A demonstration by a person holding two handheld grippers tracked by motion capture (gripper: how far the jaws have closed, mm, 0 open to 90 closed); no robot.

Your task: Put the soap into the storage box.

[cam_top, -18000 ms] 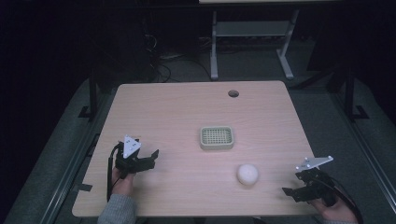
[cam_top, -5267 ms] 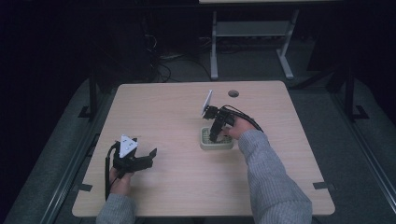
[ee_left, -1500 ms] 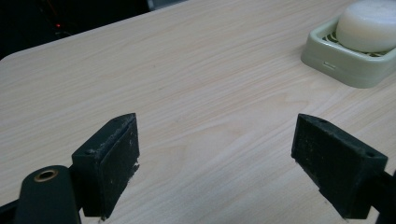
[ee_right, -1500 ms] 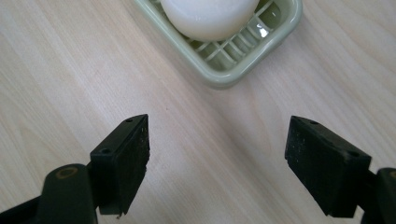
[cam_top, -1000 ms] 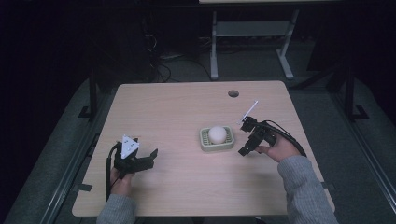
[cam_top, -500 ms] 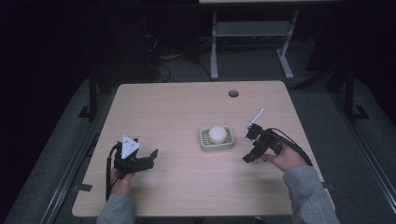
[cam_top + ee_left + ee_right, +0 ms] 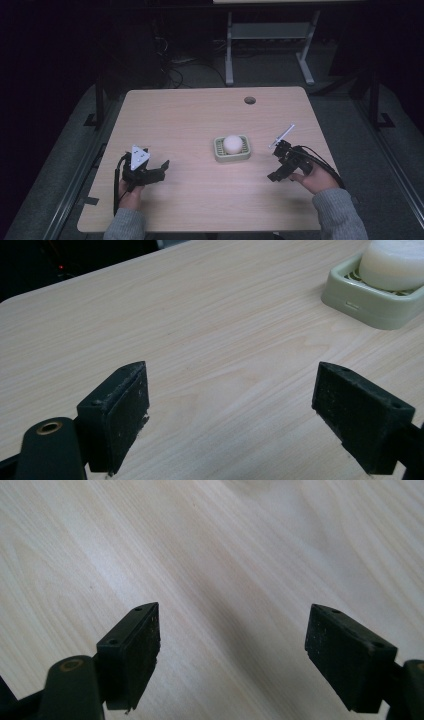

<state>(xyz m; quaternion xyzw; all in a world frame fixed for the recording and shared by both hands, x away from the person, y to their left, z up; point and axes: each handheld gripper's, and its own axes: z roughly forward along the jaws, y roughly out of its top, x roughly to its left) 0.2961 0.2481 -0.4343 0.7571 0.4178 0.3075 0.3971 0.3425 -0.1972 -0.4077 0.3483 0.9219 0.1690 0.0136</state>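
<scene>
Two grippers, one soap dish, one white ball, one wooden table (image 7: 190,120).

Item 1: soap dish (image 7: 232,149), pale green, rectangular, slotted floor; stands flat on the table, right of the table's middle. Taken as landmark for all entries below.

Item 2: white ball (image 7: 232,144), round, matte; rests inside the soap dish, touching its floor, rising above the rim. In the left gripper view the same ball (image 7: 392,262) sits in the dish (image 7: 372,297) at the upper right corner.

Item 3: left gripper (image 7: 157,170), held in a hand, well apart from the soap dish on its left and nearer the person. Jaws spread wide, nothing between them; bare tabletop shows in the gap (image 7: 230,405).

Item 4: right gripper (image 7: 276,172), held in a hand, near the soap dish on its right and slightly nearer the person, not touching it. Jaws spread wide over bare wood (image 7: 232,650), gripping nothing.

Item 5: cable hole (image 7: 249,100), dark, round, beyond the soap dish near the table's far edge.
</scene>
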